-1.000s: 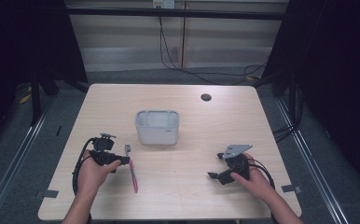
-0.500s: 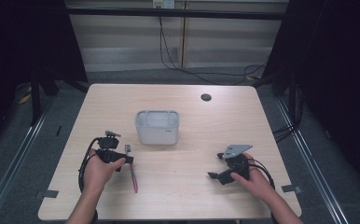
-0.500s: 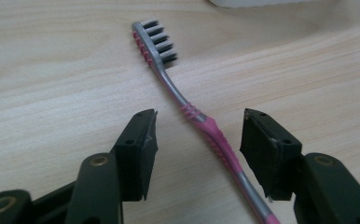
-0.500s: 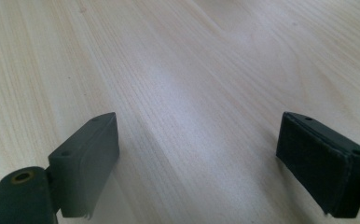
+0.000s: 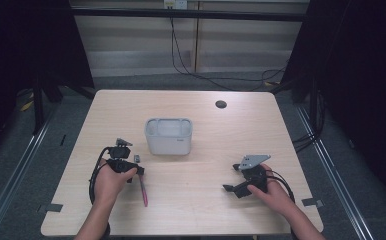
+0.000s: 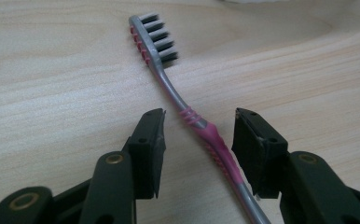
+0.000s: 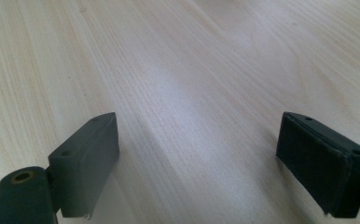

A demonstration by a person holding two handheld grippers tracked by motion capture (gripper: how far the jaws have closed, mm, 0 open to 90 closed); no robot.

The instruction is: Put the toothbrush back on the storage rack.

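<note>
I see the light wooden table [image 5: 191,210] first, its grain running under everything, and on it, a little toward eleven o'clock from centre, the white rectangular bin [image 5: 168,136] standing upright with its opening up. Out at about one o'clock, near the far edge, sits a small dark round hole cover [image 5: 221,104]. My right gripper [image 5: 234,187] is down at four o'clock, held low over bare wood well apart from the bin; in the right gripper view its jaws stand wide apart with nothing but table grain between them. My left gripper [image 5: 140,170] is at eight o'clock, just below and left of the bin, and it points toward three o'clock across the toothbrush [image 5: 142,190] — a pink-and-grey one lying flat on the table, its head at the twelve o'clock end near the bin and its handle running back toward six. In the left gripper view the toothbrush [image 6: 192,121] passes between my jaws at the pink ribbed grip (bristles turned sideways, dark with pink along the back). Those jaws have just been closing around it, but there's a gap on either side — the pads [image 6: 152,149] are not pressing the handle.
</note>
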